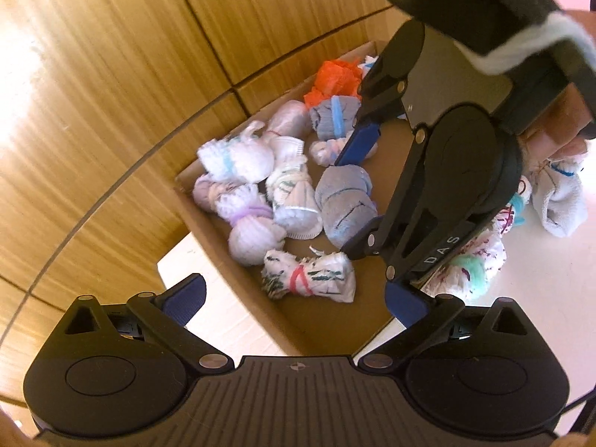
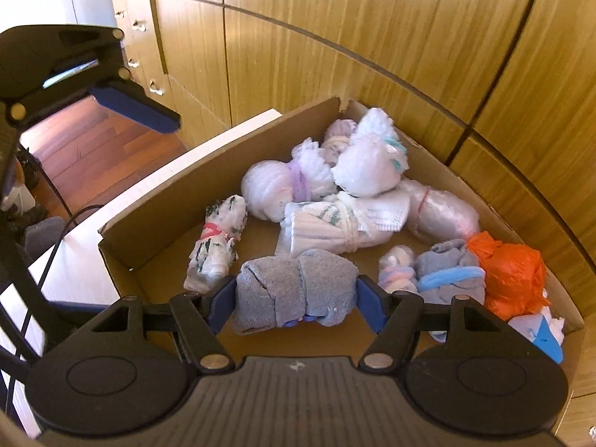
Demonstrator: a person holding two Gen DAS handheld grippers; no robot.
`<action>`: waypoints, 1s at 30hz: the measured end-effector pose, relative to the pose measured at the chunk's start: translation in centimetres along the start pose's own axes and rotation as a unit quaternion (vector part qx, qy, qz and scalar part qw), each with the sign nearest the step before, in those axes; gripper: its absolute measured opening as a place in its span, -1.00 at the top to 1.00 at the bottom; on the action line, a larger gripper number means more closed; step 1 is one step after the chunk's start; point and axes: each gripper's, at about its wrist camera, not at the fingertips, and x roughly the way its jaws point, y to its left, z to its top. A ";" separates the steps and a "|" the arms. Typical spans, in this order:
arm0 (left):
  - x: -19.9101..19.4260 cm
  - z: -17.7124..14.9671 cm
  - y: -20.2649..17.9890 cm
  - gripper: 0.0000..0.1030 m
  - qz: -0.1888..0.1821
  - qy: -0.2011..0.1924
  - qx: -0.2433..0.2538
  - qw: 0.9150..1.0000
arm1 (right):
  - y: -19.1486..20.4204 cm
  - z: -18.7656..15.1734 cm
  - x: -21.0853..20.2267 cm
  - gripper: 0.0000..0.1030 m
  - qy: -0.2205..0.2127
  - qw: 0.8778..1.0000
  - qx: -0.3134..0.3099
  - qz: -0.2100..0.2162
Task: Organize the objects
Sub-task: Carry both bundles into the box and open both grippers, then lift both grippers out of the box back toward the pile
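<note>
The right gripper has its jaws closed across a grey rolled sock bundle, held low over the cardboard box, apparently to set it among the tied bundles already there (an orange one sits far right). The left gripper waits wide and empty above the box's near corner; more bundles lie on the white tabletop.
</note>
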 end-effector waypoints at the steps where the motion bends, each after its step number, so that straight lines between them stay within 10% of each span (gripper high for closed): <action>1: -0.2 -0.1 0.2 -0.99 -0.001 0.000 -0.005 1.000 | 0.2 0.1 0.0 -0.27 0.001 1.000 -0.001 0.000; 30: -5.0 -0.1 -0.9 -0.99 -0.029 -0.049 -0.080 0.995 | -0.2 -2.4 -9.4 -0.54 -0.090 0.992 0.061 -0.062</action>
